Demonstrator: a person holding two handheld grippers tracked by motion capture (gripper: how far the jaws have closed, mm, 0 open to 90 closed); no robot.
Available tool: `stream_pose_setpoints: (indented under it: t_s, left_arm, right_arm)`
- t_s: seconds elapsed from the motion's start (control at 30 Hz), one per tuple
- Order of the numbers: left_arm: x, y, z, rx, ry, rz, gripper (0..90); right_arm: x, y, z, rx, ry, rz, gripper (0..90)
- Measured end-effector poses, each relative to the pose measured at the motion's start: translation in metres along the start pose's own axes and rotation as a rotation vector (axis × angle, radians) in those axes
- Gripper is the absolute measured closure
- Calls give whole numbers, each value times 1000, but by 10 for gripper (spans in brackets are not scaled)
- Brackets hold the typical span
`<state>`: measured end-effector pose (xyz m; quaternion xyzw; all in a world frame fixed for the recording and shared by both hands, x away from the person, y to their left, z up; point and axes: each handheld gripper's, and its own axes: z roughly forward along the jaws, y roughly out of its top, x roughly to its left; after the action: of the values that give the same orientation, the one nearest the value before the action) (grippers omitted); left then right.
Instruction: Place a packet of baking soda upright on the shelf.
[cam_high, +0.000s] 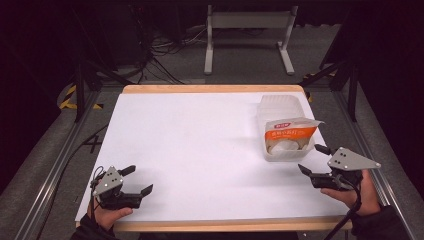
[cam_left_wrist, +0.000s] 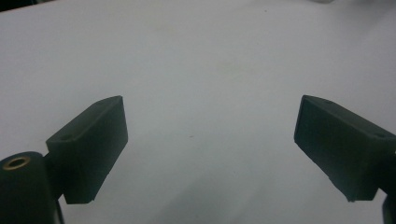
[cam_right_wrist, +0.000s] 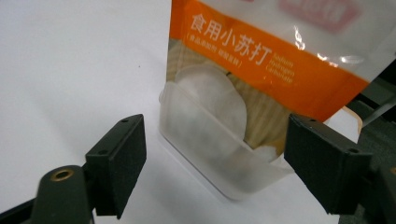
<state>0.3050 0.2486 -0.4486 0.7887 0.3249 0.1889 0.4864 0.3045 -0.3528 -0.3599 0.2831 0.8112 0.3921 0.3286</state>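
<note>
I have the right gripper (cam_high: 311, 159) low over the near right corner of the white table (cam_high: 200, 150), held in the person's right hand (cam_high: 357, 192). Its jaws stand wide apart with nothing between the pads; they point up the table toward the clear plastic tub (cam_high: 281, 127). The tub sits at the right side of the table, just beyond the jaw tips and a little to their left in the high view, near but not touching.

In the right gripper view the near corner of the tub (cam_right_wrist: 219, 149) lies in the gap between the two black jaws but farther off than their tips, so neither pad presses on it. An orange-and-white pouch (cam_right_wrist: 275, 60) with Chinese print stands tilted inside the tub, its top leaning out over the rim toward the gripper's side. In the high view the pouch (cam_high: 290, 131) lies across the tub's near half, with a white round shape showing below it through the tub wall.

My left gripper (cam_high: 140, 181) rests at the near left corner of the table, well apart from the tub, in the person's left hand (cam_high: 107, 215). Its jaws are also spread wide, and in the left gripper view I see bare white table (cam_left_wrist: 210, 70) between them.
</note>
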Motion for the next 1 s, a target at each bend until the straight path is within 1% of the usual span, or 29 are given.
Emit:
stream_pose_setpoints:
  t_s: [0.03, 0.13, 0.17, 0.2, 0.27, 0.3, 0.33, 0.4, 0.43, 0.5, 0.53, 0.67, 0.7, 0.73, 0.8, 0.9, 1.0]
  left_arm:
    - [-1, -1, 1, 2, -4, -3, 105]
    - [-1, 0, 1, 4, -3, 6, 105]
    - [-1, 0, 1, 4, -3, 6, 105]
    - [-2, -1, 1, 6, -4, 1, 105]
    - [-2, -1, 1, 7, 1, 3, 105]
    - [-1, -2, 1, 4, 1, 2, 105]
    - [-1, -2, 1, 4, 1, 2, 105]
    - [-1, -2, 1, 3, 0, -1, 105]
    - [-1, -2, 1, 5, 0, 0, 105]
    - [-1, -2, 1, 9, 5, 8, 105]
    - [-1, -2, 1, 11, 5, 7, 105]
    - [-1, -2, 2, 16, 11, 13, 105]
    - [-1, -3, 1, 17, 14, 14, 105]
    - [-1, -3, 1, 16, 16, 16, 105]
    - [-1, -3, 1, 16, 20, 15, 105]
    - [-2, -4, 0, 14, 23, 12, 104]
    - [-2, -3, -1, 4, 27, 14, 105]
  right_arm:
    - [0, -6, 1, 0, -12, 9, 214]
    - [-1, -17, 2, -5, -15, 22, 212]
    - [-1, -17, 2, -5, -15, 22, 212]
    - [-2, -20, 2, -7, -15, 26, 207]
    - [-3, -31, 3, -21, -15, 52, 204]
    - [-3, -34, 3, -23, -11, 56, 203]
    - [-3, -34, 3, -23, -11, 56, 203]
    - [-3, -40, 4, -23, -24, 59, 204]
    - [-4, -44, 5, -21, -22, 72, 204]
    - [-4, -48, 5, -21, -29, 81, 204]
    - [-5, -52, 6, -12, -26, 88, 202]
    - [-7, -59, 4, -31, -33, 114, 202]
    - [-7, -62, 3, -38, -42, 124, 198]
    - [-7, -64, 3, -38, -50, 119, 198]
    - [-7, -67, 2, -35, -49, 109, 196]
    - [-7, -73, 0, -55, -51, 130, 194]
    - [-8, -77, 0, -50, -65, 134, 193]
